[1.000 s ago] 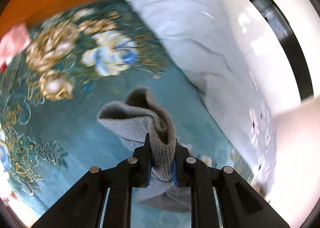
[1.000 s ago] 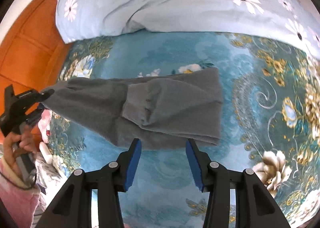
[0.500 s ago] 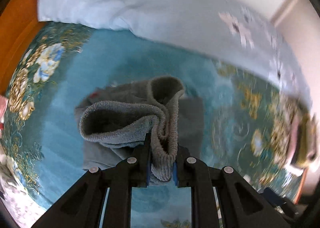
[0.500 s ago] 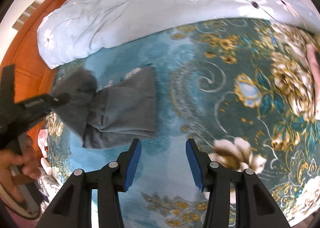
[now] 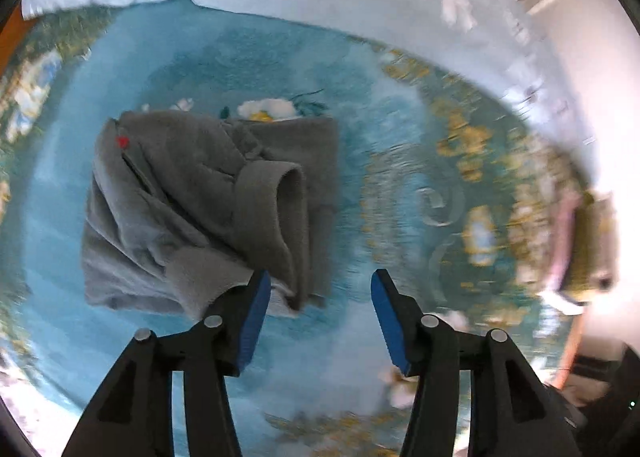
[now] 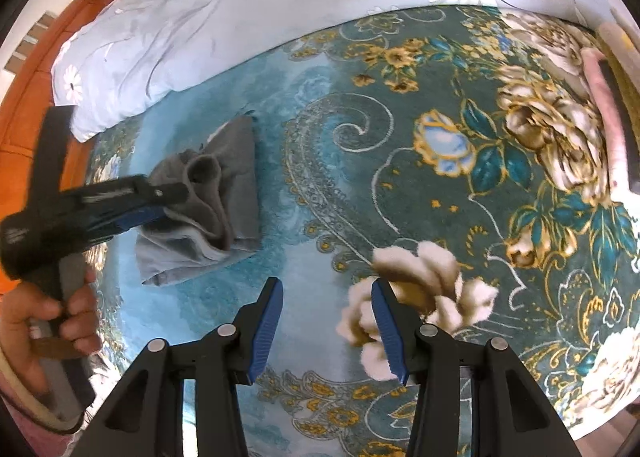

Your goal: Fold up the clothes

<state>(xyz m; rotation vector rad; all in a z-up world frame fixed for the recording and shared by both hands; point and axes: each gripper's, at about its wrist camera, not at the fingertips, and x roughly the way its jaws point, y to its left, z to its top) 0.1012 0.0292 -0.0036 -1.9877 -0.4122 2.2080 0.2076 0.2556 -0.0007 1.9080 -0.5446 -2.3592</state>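
- The grey knit garment (image 5: 200, 213) is lying bunched and partly folded on the teal floral bedspread (image 6: 400, 185), near the pale blue daisy-print quilt (image 6: 240, 9).
- The left claw (image 5: 316, 313) is opening, its blue pads clear of the cloth, with only the garment's lower edge lying between them.
- The right claw (image 6: 326, 321) is standing apart over bare bedspread, holding nothing.
- A hand (image 6: 44, 317) is gripping the left tool's handle.

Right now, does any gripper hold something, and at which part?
Nothing is held. The left gripper is opening beside the gray garment, nothing between its pads; the right gripper is open and empty.
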